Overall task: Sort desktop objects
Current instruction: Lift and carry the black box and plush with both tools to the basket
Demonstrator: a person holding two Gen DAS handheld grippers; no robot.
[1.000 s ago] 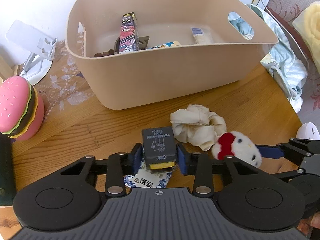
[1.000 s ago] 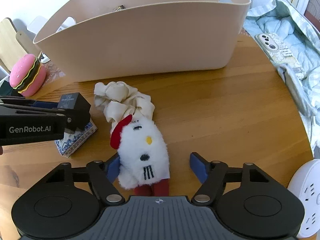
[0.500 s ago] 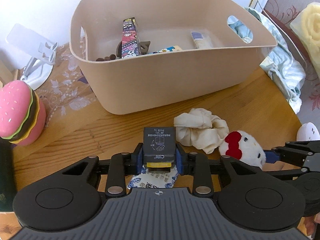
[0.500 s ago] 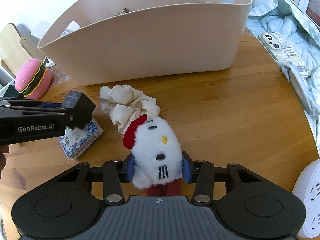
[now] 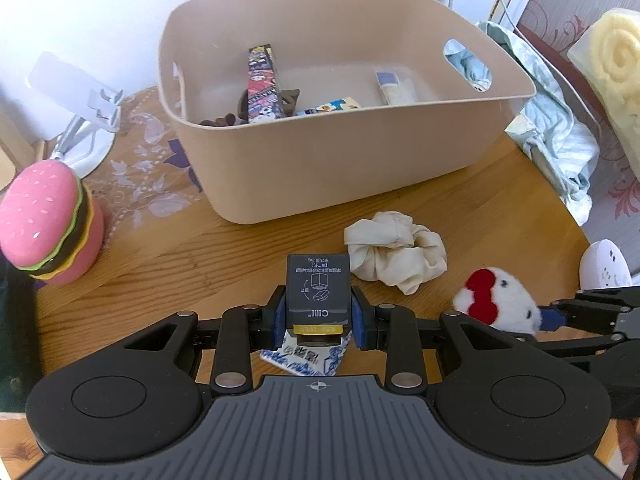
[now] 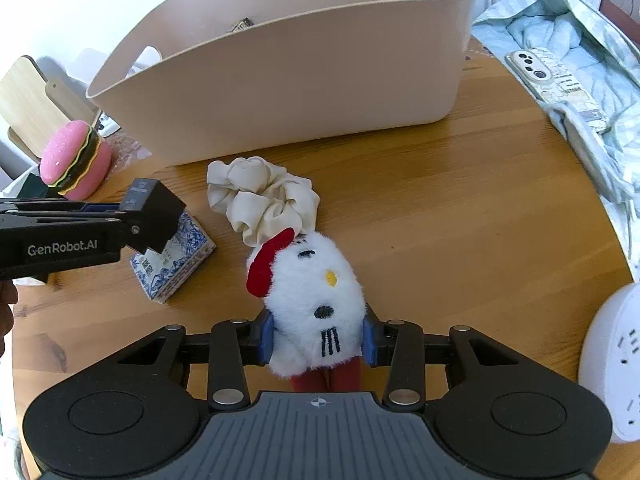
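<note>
Wooden table (image 6: 440, 216) with bin (image 6: 304, 92), scrunchie (image 6: 260, 196)

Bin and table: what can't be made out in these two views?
- Right wrist view: bin contents hidden by its near wall.
- Left wrist view: patterned packet mostly hidden under the black box.
- Left wrist view: box's print too small to read.
- Right wrist view: white power strip cut off by the edge.

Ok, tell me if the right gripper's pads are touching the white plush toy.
Touching. The right wrist view shows the right gripper with both blue pads pressed into the sides of the white plush toy, denting its fur.
</note>
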